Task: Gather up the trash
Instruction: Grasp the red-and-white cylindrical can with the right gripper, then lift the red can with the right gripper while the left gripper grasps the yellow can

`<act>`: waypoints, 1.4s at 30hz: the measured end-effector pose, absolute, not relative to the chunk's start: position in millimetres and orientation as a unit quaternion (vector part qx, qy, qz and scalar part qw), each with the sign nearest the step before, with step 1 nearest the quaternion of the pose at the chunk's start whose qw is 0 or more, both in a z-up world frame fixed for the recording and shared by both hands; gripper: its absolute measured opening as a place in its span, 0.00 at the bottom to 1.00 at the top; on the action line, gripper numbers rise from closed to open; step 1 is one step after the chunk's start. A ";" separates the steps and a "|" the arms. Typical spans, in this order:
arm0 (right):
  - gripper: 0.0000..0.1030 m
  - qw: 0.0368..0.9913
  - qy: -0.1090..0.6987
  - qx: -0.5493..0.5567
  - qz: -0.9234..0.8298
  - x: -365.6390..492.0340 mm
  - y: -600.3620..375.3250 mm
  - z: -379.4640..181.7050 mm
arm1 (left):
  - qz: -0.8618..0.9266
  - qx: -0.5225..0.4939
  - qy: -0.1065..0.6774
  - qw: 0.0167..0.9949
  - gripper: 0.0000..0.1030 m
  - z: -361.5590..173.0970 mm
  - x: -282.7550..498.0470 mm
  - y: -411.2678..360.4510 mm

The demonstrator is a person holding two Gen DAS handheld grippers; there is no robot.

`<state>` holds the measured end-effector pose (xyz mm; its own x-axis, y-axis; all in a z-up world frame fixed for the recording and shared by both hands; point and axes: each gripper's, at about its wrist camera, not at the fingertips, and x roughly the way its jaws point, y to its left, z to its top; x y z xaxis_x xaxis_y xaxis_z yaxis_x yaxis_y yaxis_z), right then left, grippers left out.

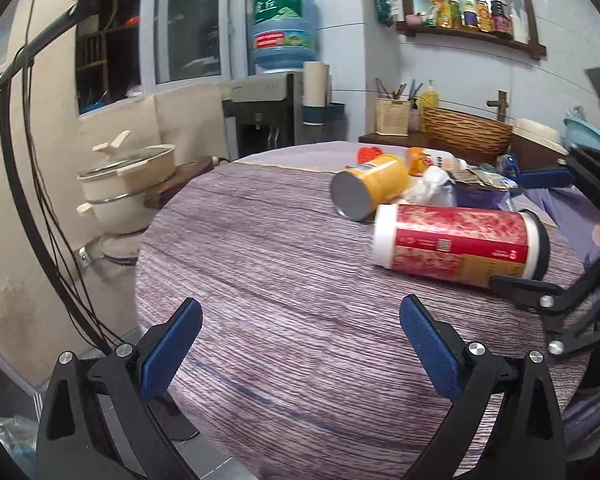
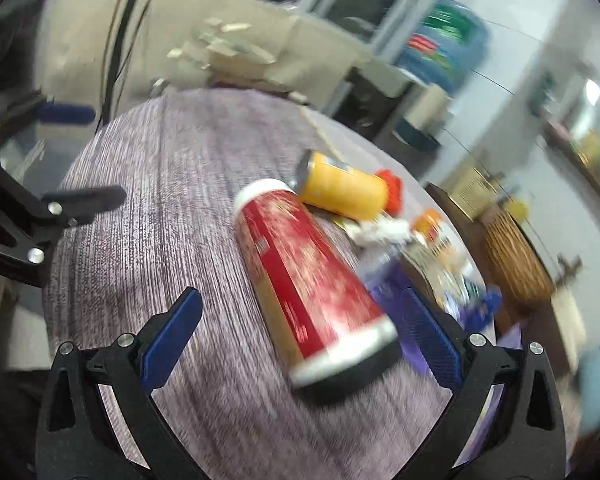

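A red and gold canister point(image 1: 456, 240) point(image 2: 308, 280) with a black cap lies on its side on the purple striped tablecloth point(image 1: 260, 260) point(image 2: 160, 200). Behind it lies a yellow can point(image 1: 372, 188) point(image 2: 340, 190), then crumpled white paper point(image 1: 432, 184), an orange-and-white bottle point(image 1: 428, 160) and foil wrappers point(image 1: 480, 178). My right gripper point(image 2: 300, 336) point(image 1: 528, 232) is open, its fingers either side of the canister's capped end; this view is blurred. My left gripper point(image 1: 300, 340) point(image 2: 80, 156) is open and holds nothing, above bare cloth near the front edge.
The round table drops off on the left, where a cream pot point(image 1: 128, 184) sits on a low stand. Black cables and a stand arm point(image 1: 20, 160) run down the far left. A water dispenser point(image 1: 260, 116) and a wicker basket point(image 1: 468, 132) stand behind the table.
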<state>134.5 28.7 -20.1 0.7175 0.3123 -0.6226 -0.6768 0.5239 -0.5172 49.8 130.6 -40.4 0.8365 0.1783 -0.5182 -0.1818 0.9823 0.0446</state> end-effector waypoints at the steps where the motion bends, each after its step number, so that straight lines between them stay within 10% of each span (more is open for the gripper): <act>1: 0.95 0.831 0.234 -0.413 0.288 142.1 40.7 -21.8 | 0.096 -0.007 0.269 0.958 0.95 -40.1 49.4 135.9; 11: 0.95 0.745 0.339 -0.497 0.290 186.8 107.3 -54.8 | 0.102 -0.015 0.277 0.955 0.95 -47.2 60.6 164.4; 21: 0.70 0.733 0.354 -0.514 0.271 205.3 110.8 -62.8 | 0.069 0.010 0.279 0.958 0.95 -41.9 86.8 177.9; 42: 0.68 0.902 0.272 -0.254 0.219 167.4 -17.4 31.1 | -0.109 0.174 0.406 0.891 0.95 -13.4 282.2 104.7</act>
<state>167.4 -17.4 31.1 0.7567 0.2563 -0.6014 -0.5323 0.7755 -0.3393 282.2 104.7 -13.4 0.6475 -0.0522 -0.7603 0.3344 0.9159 0.2219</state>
